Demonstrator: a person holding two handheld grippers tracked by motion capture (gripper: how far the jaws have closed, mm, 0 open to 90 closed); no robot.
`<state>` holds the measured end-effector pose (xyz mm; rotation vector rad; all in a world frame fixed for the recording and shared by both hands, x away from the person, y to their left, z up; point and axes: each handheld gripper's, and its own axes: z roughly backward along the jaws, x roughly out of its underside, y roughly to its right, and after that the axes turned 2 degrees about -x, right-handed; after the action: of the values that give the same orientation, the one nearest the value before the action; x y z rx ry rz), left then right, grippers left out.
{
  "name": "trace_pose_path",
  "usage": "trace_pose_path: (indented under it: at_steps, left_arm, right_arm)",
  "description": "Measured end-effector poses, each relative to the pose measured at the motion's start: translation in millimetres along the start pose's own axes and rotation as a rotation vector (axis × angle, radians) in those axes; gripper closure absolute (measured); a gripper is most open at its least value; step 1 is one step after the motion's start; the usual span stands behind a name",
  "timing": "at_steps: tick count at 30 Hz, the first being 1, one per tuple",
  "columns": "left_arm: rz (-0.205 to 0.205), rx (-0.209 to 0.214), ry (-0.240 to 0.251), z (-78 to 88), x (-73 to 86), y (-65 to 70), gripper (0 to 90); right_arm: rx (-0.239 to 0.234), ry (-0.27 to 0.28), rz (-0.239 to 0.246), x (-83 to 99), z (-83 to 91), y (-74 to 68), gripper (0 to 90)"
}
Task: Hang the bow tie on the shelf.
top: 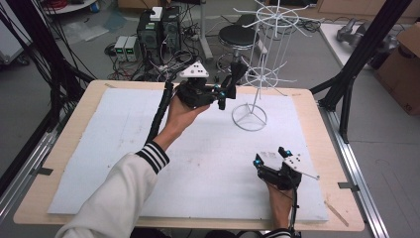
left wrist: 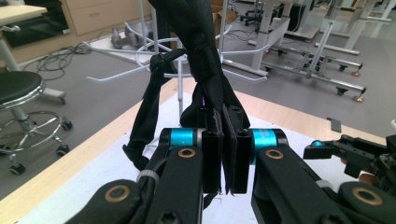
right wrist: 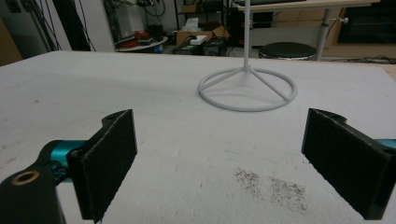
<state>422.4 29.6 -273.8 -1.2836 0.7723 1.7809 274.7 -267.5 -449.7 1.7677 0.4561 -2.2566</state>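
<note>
left gripper (left wrist: 223, 154): jaws clamped on black strap (left wrist: 205, 60), upper centre, beside white wire rack (top: 257, 74) | right gripper (right wrist: 219, 163): jaws stood wide apart, nothing between, lower right above bare white board (top: 124, 144)

A grey floor (top: 89, 54) is spreading beyond the wooden table (top: 59, 148), past the raised claw. Two black computer towers (top: 158, 29) are standing behind that claw amid tangled cables (top: 173, 59), and a round black stool (top: 237, 35) is sitting just to their right. Black frame struts (top: 366, 44) are slanting down at the far right, beside a cardboard box (top: 403, 69)
</note>
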Motion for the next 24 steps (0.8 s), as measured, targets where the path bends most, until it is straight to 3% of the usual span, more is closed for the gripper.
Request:
trace_pose_path:
  at_steps: [24]
  left_arm:
    - [0.019,0.008,-0.024,-28.8,8.5,-0.9,86.5]
  right_arm:
    - [0.005,-0.005,0.01,-0.2,-0.7,-0.6,9.4]
